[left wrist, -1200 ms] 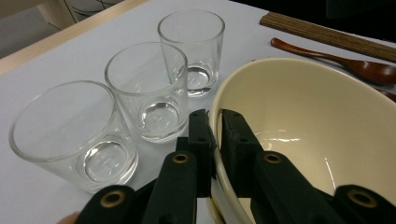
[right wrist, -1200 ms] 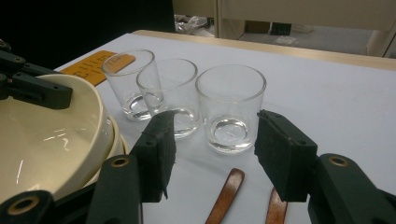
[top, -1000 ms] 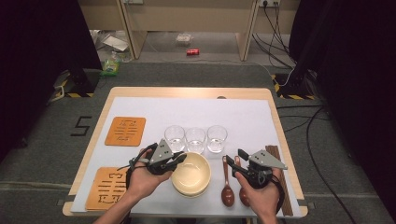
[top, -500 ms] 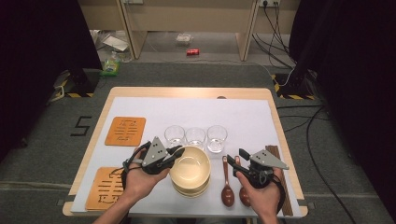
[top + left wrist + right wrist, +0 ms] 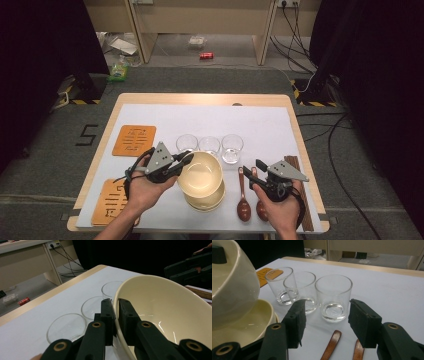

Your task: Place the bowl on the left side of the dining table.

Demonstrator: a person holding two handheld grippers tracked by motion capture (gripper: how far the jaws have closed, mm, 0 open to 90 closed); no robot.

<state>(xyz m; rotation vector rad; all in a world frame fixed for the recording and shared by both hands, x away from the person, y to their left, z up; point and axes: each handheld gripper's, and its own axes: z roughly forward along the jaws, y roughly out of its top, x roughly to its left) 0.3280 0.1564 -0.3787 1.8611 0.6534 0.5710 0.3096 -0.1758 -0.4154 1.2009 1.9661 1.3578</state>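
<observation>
Left tool point(image 5: 186, 158) clamps the rim of the top cream bowl point(image 5: 201, 172), tilted above the bowl stack point(image 5: 207, 200) near the bench point(image 5: 165, 117) front edge. Right tool point(image 5: 254, 170) gapes, empty, over two wooden spoons point(image 5: 244, 200).

Even overhead light on white-covered wooden bench point(image 5: 150, 120); surroundings dark. Soft short shadows. Faint glare inside cream glossy bowl point(image 5: 175, 315). Close black jaws slightly soft.
</observation>
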